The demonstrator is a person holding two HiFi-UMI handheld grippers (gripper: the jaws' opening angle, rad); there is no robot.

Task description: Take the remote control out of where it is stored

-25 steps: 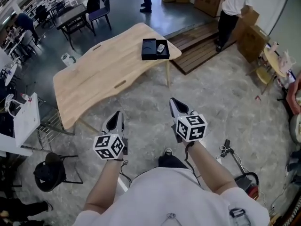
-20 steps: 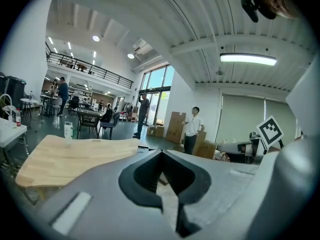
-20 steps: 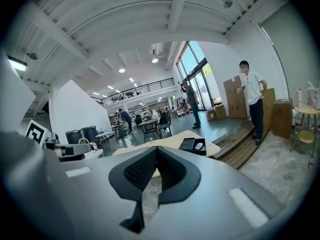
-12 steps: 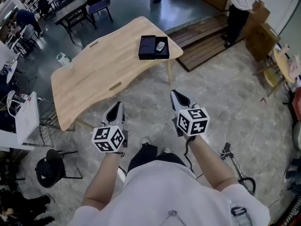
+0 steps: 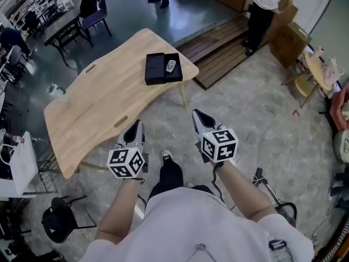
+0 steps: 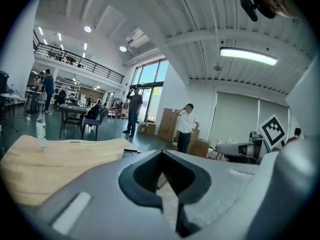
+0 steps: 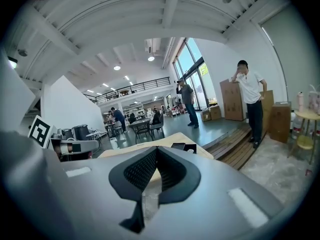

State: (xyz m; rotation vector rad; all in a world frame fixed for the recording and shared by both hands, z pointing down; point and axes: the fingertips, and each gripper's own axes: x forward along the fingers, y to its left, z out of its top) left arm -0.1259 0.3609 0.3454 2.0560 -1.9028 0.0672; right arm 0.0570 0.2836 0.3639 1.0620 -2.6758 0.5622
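On the wooden desk, a flat black box holds a silver remote; left gripper and right gripper are closed, empty.

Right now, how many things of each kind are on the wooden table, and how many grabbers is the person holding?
Black box: 1
Remote control, lying in the box: 1
Grippers: 2 (left gripper, right gripper)
Total: 4
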